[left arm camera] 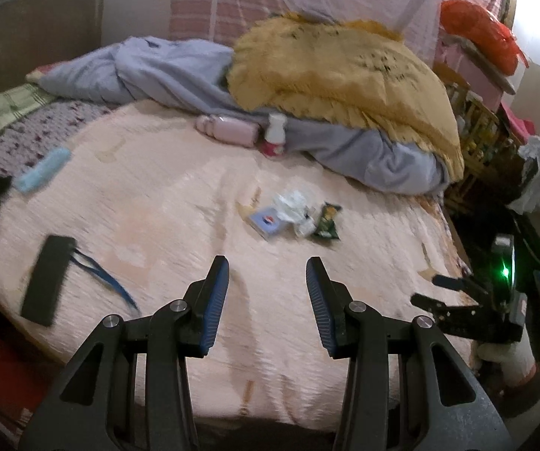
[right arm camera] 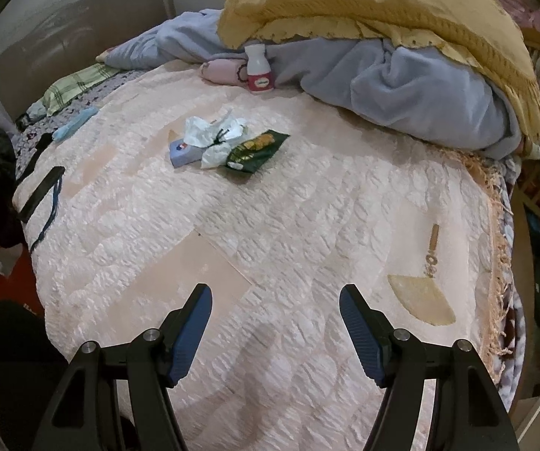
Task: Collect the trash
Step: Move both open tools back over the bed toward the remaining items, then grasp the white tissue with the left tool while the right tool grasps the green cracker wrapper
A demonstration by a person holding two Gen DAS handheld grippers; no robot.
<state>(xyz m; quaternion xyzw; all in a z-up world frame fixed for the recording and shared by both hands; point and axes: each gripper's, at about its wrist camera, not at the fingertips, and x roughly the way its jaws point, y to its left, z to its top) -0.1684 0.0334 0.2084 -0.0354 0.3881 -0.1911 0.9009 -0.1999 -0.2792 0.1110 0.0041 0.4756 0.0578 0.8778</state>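
A small heap of trash lies mid-bed on the peach bedspread [left arm camera: 157, 203]: a crumpled white wrapper [left arm camera: 290, 203], a blue Pepsi label [left arm camera: 266, 221] and a green snack packet [left arm camera: 326, 221]. The right wrist view shows the same white wrapper [right arm camera: 213, 137], blue label [right arm camera: 183, 152] and green packet [right arm camera: 255, 150]. My left gripper [left arm camera: 267, 268] is open and empty, hovering short of the heap. My right gripper [right arm camera: 275, 295] is open and empty, further back over the bedspread [right arm camera: 307, 206]; it also shows in the left wrist view [left arm camera: 426, 287] at the bed's right edge.
A white-and-red bottle [right arm camera: 258, 69] and a pink pouch [right arm camera: 225, 71] sit by a grey-blue blanket [right arm camera: 401, 90] under a yellow blanket [right arm camera: 364, 3]. A black case with blue cord [left arm camera: 46, 278] and a light blue item [left arm camera: 42, 171] lie at left. Cluttered shelves [left arm camera: 488, 131] stand right.
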